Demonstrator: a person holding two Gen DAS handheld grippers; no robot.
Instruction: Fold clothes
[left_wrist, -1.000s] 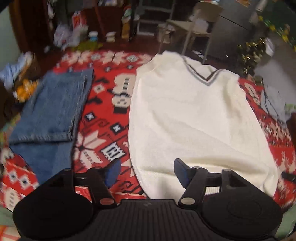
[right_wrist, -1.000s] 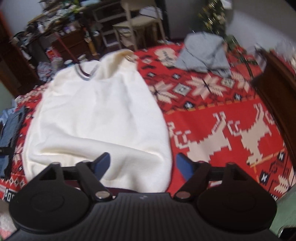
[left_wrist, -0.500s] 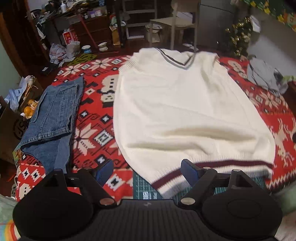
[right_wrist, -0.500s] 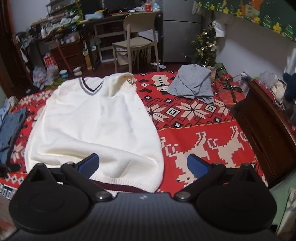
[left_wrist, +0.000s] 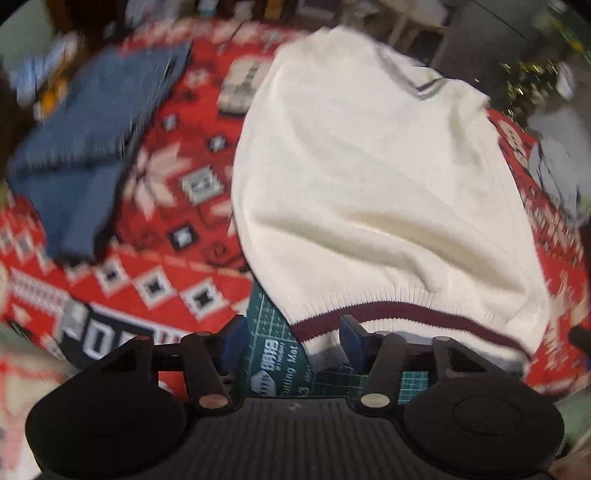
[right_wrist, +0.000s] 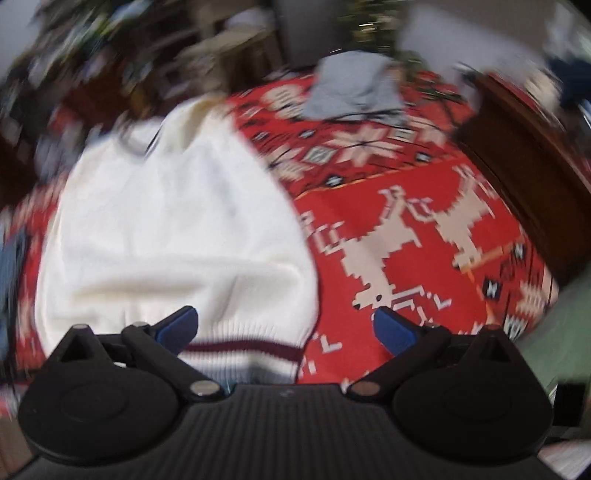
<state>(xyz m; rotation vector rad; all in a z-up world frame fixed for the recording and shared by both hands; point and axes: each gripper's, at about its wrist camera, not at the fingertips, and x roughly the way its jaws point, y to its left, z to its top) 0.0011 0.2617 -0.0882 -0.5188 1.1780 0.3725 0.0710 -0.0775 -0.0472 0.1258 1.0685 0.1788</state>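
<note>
Both grippers have dropped closer to the near hem of the cream knit vest (left_wrist: 369, 177) than they were a moment ago, and the left gripper (left_wrist: 291, 341) has narrowed its spread. Its jaws are closing, with the vest's left hem corner, ribbed and crossed by a maroon stripe, lying between the blue pads (left_wrist: 349, 338); I cannot tell whether the pads press the cloth yet. Under that corner a green cutting mat (left_wrist: 273, 350) shows at the near edge of the red patterned blanket (left_wrist: 177, 258).

Across the hem, the right gripper (right_wrist: 284, 328) has its jaws spread as wide as they go, straddling the vest's right hem corner without pinching it; one pad sits over the knit, the other over the blanket's reindeer pattern. The vest lies flat along the middle of the blanket, V-neck toward the far edge. Folded jeans (left_wrist: 85, 147) lie well apart near the left edge, and a grey garment (right_wrist: 354, 88) rests toward the far right corner. Motion blur smears both views.
</note>
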